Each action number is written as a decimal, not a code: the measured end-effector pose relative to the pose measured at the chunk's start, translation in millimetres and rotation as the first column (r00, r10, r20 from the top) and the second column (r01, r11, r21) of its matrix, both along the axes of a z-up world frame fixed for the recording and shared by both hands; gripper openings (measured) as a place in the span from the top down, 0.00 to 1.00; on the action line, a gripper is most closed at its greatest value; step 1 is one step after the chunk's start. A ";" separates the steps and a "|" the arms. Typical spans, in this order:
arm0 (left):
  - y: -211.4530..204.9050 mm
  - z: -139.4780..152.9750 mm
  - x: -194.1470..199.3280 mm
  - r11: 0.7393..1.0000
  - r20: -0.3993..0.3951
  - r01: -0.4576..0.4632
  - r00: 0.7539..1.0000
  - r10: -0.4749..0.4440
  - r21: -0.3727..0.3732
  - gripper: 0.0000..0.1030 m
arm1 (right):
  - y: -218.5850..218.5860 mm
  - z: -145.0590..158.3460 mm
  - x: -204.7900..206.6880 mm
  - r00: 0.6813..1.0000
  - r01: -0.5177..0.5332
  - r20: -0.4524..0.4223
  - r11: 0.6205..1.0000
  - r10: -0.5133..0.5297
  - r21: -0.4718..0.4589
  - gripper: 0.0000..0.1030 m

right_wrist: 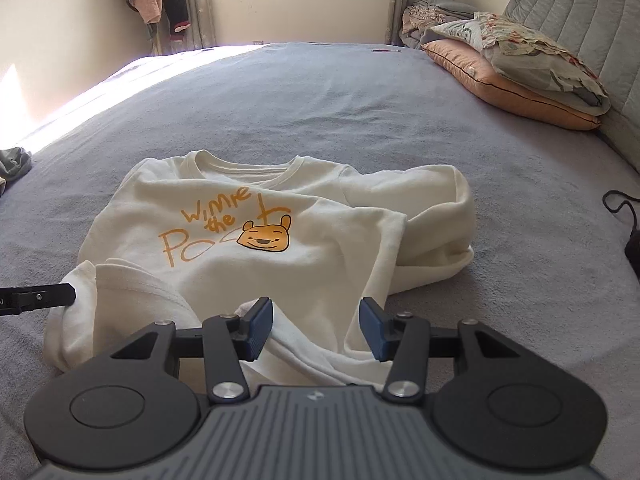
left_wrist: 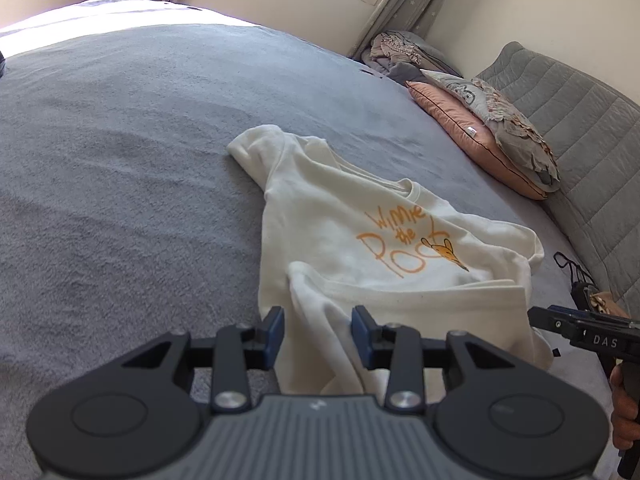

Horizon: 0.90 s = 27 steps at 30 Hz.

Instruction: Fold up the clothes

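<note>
A cream T-shirt (left_wrist: 360, 240) with orange "Winnie the Pooh" print lies rumpled on the grey bed; it also shows in the right wrist view (right_wrist: 248, 248). Its bottom hem is folded up over the body and one sleeve is bunched at the side. My left gripper (left_wrist: 318, 330) is open, its fingers on either side of a fold at the shirt's near edge. My right gripper (right_wrist: 316, 328) is open over the shirt's near hem, with cloth between the fingers. Each gripper's tip shows in the other's view, the right (left_wrist: 560, 326) and the left (right_wrist: 48, 296).
The grey blanket (right_wrist: 320, 100) covers the bed all around the shirt. Pillows (right_wrist: 516, 68) and a grey headboard (right_wrist: 580, 8) stand at the right. A black cord (right_wrist: 620, 208) lies at the right edge. Clothes hang by the window (right_wrist: 156, 0).
</note>
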State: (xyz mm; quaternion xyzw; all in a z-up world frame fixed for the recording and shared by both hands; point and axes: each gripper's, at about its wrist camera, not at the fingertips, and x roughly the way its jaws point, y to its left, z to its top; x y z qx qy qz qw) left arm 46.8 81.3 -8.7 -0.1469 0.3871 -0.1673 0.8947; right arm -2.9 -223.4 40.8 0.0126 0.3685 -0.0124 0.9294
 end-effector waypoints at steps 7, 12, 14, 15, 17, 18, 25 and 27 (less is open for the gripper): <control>-9.1 -2.0 2.6 0.999 -0.005 0.015 1.000 -0.014 0.030 0.64 | 3.1 5.9 -5.0 1.000 -0.029 0.008 0.999 0.029 -0.026 0.51; -17.8 -6.2 2.2 0.997 -0.001 0.036 0.999 -0.036 0.072 0.64 | 3.8 2.4 -2.5 1.000 -0.017 -0.014 0.999 0.017 -0.041 0.51; -19.7 -8.3 3.0 0.996 -0.004 0.041 0.999 -0.040 0.080 0.64 | 3.8 3.1 -3.5 1.000 -0.010 -0.007 0.998 0.010 -0.055 0.51; -20.1 -8.8 3.3 0.996 -0.005 0.041 0.999 -0.040 0.082 0.64 | 3.9 3.7 -4.2 1.000 -0.009 -0.002 0.998 0.009 -0.061 0.51; -21.2 -8.5 3.9 0.996 -0.005 0.041 0.999 -0.040 0.080 0.65 | 3.5 5.1 -5.6 1.000 -0.009 0.005 0.998 0.010 -0.063 0.51; -21.7 -8.3 4.1 0.996 -0.005 0.041 0.999 -0.041 0.080 0.65 | 3.5 5.1 -5.6 1.000 -0.013 0.007 0.998 0.014 -0.060 0.51; -24.2 -3.1 7.6 0.995 -0.007 0.058 0.998 -0.057 0.086 0.71 | 3.7 -2.9 1.8 0.999 -0.029 -0.027 0.999 0.029 -0.015 0.51; -24.1 -0.4 9.0 0.995 -0.007 0.060 0.998 -0.060 0.077 0.76 | 3.3 -5.3 3.8 0.999 -0.033 -0.033 0.999 0.033 0.013 0.51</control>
